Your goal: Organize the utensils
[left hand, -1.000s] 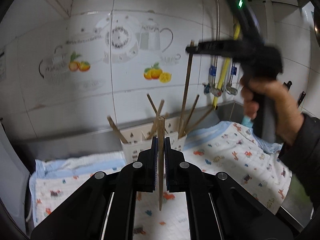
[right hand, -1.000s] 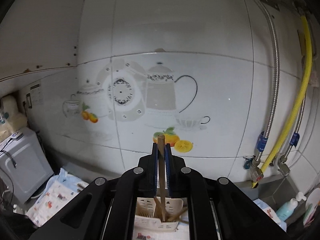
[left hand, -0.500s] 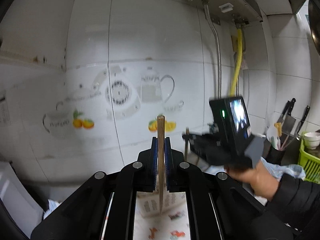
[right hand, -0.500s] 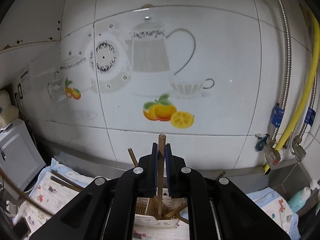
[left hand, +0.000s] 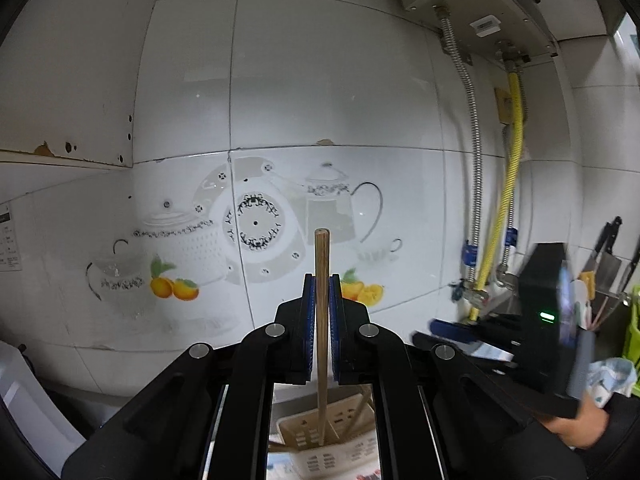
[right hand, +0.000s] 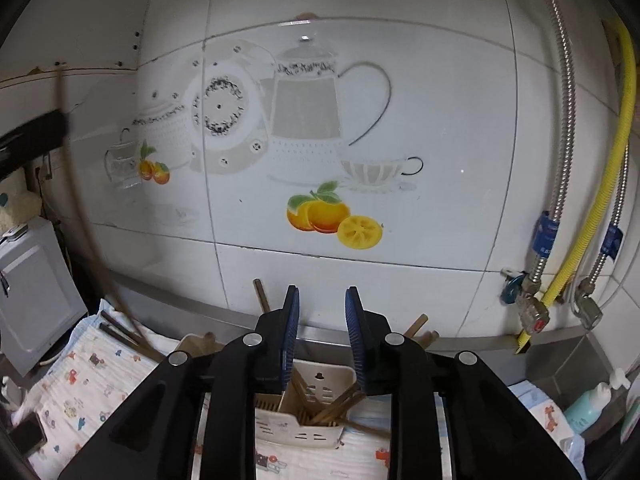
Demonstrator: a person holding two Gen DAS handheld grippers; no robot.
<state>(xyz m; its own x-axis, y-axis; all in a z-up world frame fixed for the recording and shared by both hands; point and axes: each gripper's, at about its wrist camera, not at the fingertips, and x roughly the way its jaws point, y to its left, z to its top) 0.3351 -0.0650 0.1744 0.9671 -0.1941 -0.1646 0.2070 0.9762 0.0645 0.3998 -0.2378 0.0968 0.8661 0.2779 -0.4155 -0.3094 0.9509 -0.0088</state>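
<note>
Right tool jaws apart, nothing between them. Just below, cream utensil holder with wooden chopsticks leaning inside. Holder stands on patterned cloth covering the bench.

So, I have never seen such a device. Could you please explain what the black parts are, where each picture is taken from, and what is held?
These are two hand-held grippers, each with a camera looking forward along its two black fingers. No robot arm is involved; a person holds them.

In the left view, the left gripper is shut on a wooden chopstick, held upright above a cream utensil holder.

In the right view, the right gripper is open and empty. Below it stands the same holder, with several chopsticks inside, on a patterned cloth. More chopsticks lie on the cloth at the left. Behind is a tiled wall.
</note>
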